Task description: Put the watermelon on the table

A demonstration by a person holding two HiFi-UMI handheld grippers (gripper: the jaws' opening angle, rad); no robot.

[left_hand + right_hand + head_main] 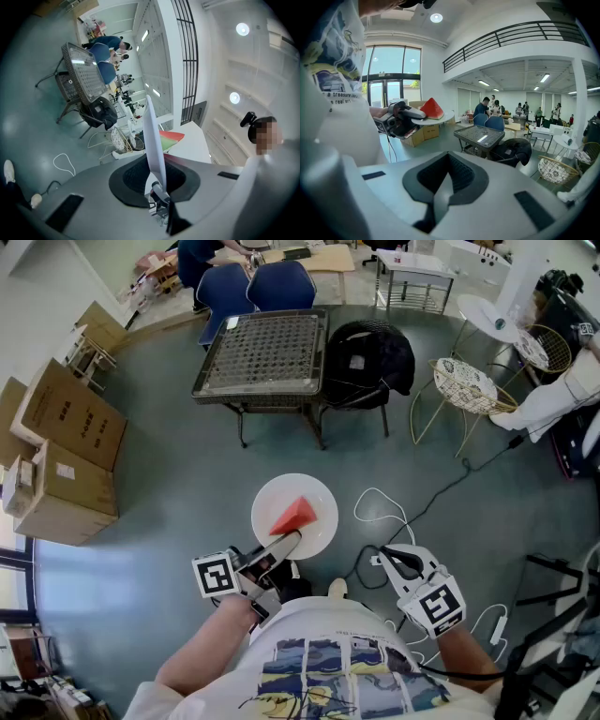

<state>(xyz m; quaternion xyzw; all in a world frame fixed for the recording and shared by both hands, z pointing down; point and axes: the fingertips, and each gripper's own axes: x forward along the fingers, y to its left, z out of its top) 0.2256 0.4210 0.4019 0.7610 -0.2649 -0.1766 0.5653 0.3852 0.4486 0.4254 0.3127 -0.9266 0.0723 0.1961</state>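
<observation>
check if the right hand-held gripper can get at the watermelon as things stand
Probably yes. The watermelon lies uncovered on the white plate held by the left hand-held gripper; the right hand-held gripper is empty nearby, nothing between them. Its jaws are together and would need opening first.

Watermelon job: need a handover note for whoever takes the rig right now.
Left gripper: shut on the rim of the round white plate, holding it roughly level in the air.
Right gripper: shut, nothing between its jaws, off to the side of the plate.
Red watermelon wedge: lying on that plate.
Dark mesh-topped table: ahead of the person, well apart from the plate.
Done: plate with the watermelon is gripped and up.
Left: carry it to the table and get the watermelon down there, probably plate and all.
</observation>
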